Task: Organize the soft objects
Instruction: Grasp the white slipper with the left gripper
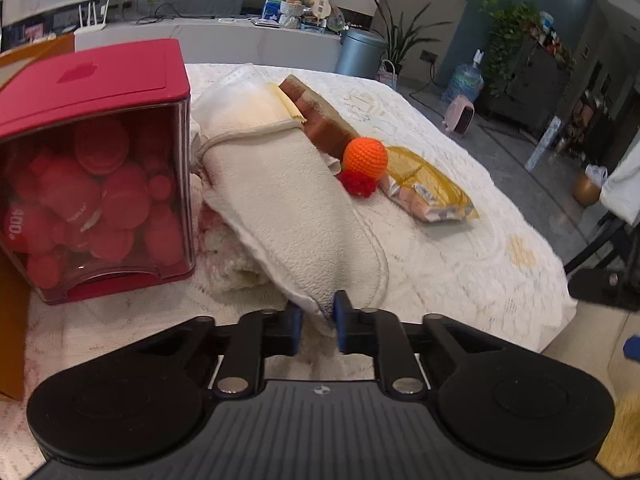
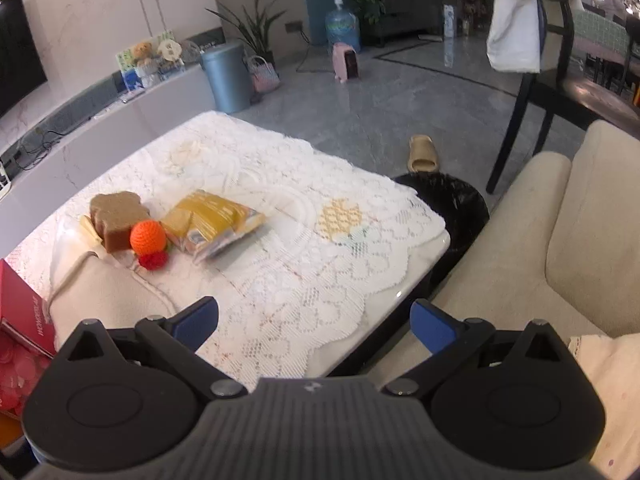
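We have the left gripper (image 1: 318, 322) pinched on the near corner of the cream towel (image 1: 288, 204), its blue pads drawn close with a fold of cloth between them, so we judge the step in hand to be the first grasp on the towel. The towel lies in a loose heap along the left side of the table (image 2: 416, 248), on the lace cloth (image 2: 288, 280), hard against the red box (image 1: 92, 168) that stands at the table's left edge. Past the towel's far end sit the brown sponge (image 1: 320, 116), the orange ball (image 1: 366, 154) with a red tuft (image 1: 358, 186) under it, and the yellow packet (image 1: 432, 188), all close together near the middle of the table; the ball touches the sponge and the packet lies just beside it. Our right gripper (image 2: 314, 328) hangs over the near right corner with its jaws wide apart and nothing between them. Next, as we see it, we must lift or draw the towel clear without dragging the ball and sponge along, since the sponge rests against the towel's far end. The free gripper could take a second corner so the cloth can be spread and folded. The thin grip on one corner may slip if we pull fast.
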A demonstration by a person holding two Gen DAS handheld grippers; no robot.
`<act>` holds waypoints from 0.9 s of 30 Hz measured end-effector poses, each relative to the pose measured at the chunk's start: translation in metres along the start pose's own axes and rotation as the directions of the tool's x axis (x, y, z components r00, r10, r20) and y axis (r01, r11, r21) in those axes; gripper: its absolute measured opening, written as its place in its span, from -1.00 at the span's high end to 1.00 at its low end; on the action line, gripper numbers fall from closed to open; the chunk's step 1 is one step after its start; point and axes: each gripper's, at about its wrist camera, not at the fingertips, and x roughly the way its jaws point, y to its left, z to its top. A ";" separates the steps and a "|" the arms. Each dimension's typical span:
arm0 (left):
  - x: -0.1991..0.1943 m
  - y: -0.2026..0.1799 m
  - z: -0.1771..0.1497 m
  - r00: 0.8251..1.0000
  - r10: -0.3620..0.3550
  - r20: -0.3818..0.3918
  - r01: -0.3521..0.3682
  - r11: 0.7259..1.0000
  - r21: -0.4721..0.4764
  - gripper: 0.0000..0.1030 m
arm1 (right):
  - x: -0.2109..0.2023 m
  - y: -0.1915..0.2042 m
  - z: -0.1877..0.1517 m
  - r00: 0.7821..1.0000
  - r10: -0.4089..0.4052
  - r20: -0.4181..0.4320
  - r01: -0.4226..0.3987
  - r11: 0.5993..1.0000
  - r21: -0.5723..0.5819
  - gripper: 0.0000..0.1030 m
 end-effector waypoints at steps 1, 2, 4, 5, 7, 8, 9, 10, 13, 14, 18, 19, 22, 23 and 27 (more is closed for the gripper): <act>-0.004 0.000 -0.001 1.000 -0.006 0.006 0.006 1.000 0.008 0.75 | 0.000 0.000 0.000 1.000 -0.001 0.000 0.001 1.000 -0.001 -0.95; -0.007 0.000 -0.001 1.000 -0.017 0.012 0.017 1.000 0.012 0.79 | -0.001 0.001 0.000 1.000 0.000 0.001 0.000 1.000 -0.009 -0.95; -0.015 0.002 0.000 0.999 -0.033 0.028 0.033 0.999 0.001 0.82 | -0.001 0.004 0.000 1.000 0.006 -0.002 -0.006 1.000 -0.029 -0.95; -0.019 0.004 0.001 0.999 -0.039 0.038 0.039 0.999 -0.009 0.83 | -0.001 0.006 0.000 1.000 0.015 -0.007 -0.016 0.999 -0.038 -0.95; -0.027 0.007 0.007 0.997 -0.048 0.063 0.050 0.998 -0.043 0.84 | 0.002 0.009 0.002 0.998 0.054 -0.018 -0.055 0.998 -0.041 -0.95; -0.030 0.009 0.010 0.996 -0.055 0.069 0.059 0.997 -0.056 0.84 | 0.005 0.010 0.004 0.996 0.084 -0.031 -0.085 0.996 -0.038 -0.95; -0.030 0.009 0.015 0.996 -0.060 0.070 0.064 0.996 -0.067 0.84 | 0.006 0.013 0.007 0.992 0.116 -0.053 -0.118 0.992 -0.042 -0.95; -0.032 0.010 0.019 0.997 -0.050 0.067 0.055 0.996 -0.077 0.84 | 0.004 0.015 0.008 0.987 0.146 -0.068 -0.150 0.987 -0.057 -0.94; -0.035 0.008 0.031 0.998 -0.006 0.058 0.009 0.999 -0.050 0.76 | -0.016 0.026 0.023 0.981 0.192 -0.011 -0.192 0.975 -0.113 -0.91; -0.035 0.009 0.033 0.998 -0.010 0.066 0.013 0.999 -0.049 0.63 | -0.024 0.031 0.032 0.978 0.208 0.014 -0.204 0.969 -0.141 -0.91; -0.021 0.019 0.038 0.996 -0.063 0.068 0.068 0.995 -0.077 -0.41 | -0.045 0.052 0.067 0.947 0.290 0.137 -0.267 0.949 -0.167 -0.92; -0.017 0.021 0.038 0.995 -0.074 0.066 0.079 0.993 -0.084 -0.41 | -0.044 0.056 0.074 0.940 0.299 0.164 -0.277 0.950 -0.146 -0.95; -0.004 0.028 0.042 0.994 -0.104 0.036 0.108 0.986 -0.123 -0.37 | -0.016 0.075 0.096 0.948 0.296 0.113 -0.279 0.950 -0.143 -0.95; -0.003 0.030 0.043 0.995 -0.098 0.031 0.102 0.985 -0.140 -0.21 | -0.002 0.084 0.101 0.953 0.294 0.072 -0.279 0.946 -0.166 -0.94; -0.004 0.032 0.046 0.999 -0.030 0.019 0.033 0.990 -0.134 0.51 | 0.051 0.105 0.099 0.948 0.319 -0.021 -0.314 0.917 -0.246 -0.59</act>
